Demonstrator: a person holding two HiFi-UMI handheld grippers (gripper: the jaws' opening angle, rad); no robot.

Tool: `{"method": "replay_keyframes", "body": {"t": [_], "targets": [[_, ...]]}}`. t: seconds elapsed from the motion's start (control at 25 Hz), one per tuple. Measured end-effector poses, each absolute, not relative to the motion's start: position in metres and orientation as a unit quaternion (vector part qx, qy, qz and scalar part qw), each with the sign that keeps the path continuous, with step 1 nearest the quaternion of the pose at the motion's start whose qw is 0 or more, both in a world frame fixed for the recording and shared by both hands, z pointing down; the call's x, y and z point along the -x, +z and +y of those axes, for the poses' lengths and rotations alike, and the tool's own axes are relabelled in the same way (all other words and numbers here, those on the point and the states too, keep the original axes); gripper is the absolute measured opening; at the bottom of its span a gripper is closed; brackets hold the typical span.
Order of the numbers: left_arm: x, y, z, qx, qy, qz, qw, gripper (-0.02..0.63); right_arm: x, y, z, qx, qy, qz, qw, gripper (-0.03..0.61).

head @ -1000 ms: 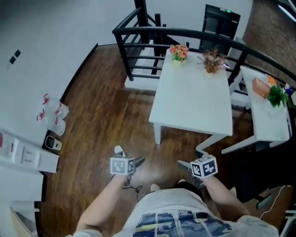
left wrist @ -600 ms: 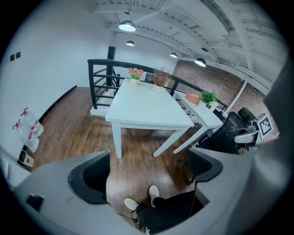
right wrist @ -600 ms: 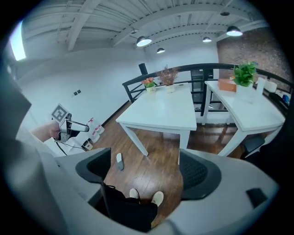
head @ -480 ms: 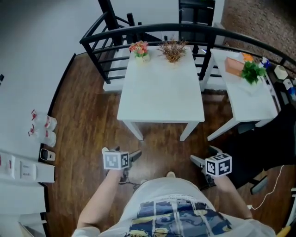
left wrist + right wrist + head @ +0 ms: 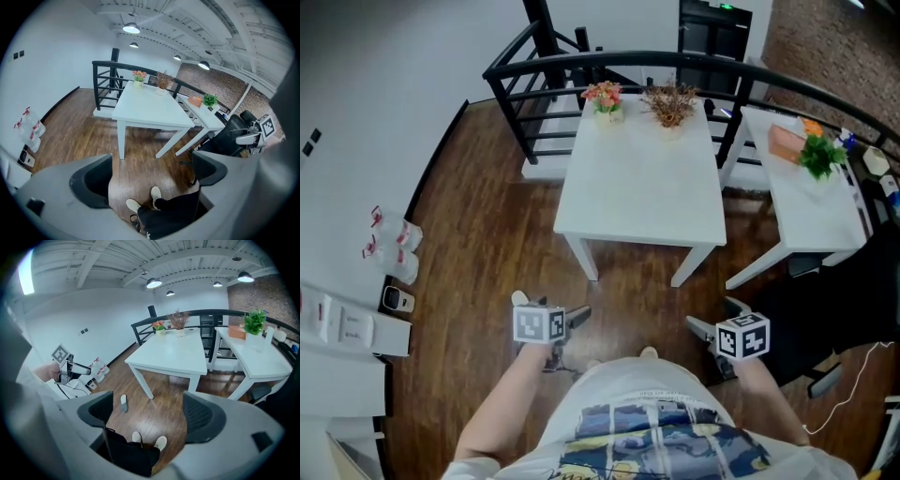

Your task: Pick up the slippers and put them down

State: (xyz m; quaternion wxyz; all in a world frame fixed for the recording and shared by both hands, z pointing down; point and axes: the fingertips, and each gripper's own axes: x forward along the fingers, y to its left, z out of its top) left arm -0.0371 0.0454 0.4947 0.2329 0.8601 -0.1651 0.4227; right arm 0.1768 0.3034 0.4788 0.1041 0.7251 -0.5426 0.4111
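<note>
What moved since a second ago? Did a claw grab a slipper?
The right claw swung out to the person's right, so the claws are wider apart. The head camera turned, so the white table slid from the picture's right to its middle. Nothing was grabbed. Same as before: left claw about where it was, both claws open and empty, one slipper flat on the floor.

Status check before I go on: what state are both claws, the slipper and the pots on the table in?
Left claw: open, empty.
Right claw: open, empty.
Slipper: lying on the floor, not held.
Pink flower pot: upright on the white table.
Dried plant pot: upright on the same table.
</note>
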Motion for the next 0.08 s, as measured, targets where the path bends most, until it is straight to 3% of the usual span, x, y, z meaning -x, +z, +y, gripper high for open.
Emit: {"method": "replay_keyframes", "body": {"t": [0.08], "targets": [[0.0501, 0.4958, 0.0420, -0.859, 0.425, -0.167, 0.233, 0.532, -0.1672, 0.4792, 0.2990, -0.725, 0.411, -0.543, 0.108, 0.482]]}}
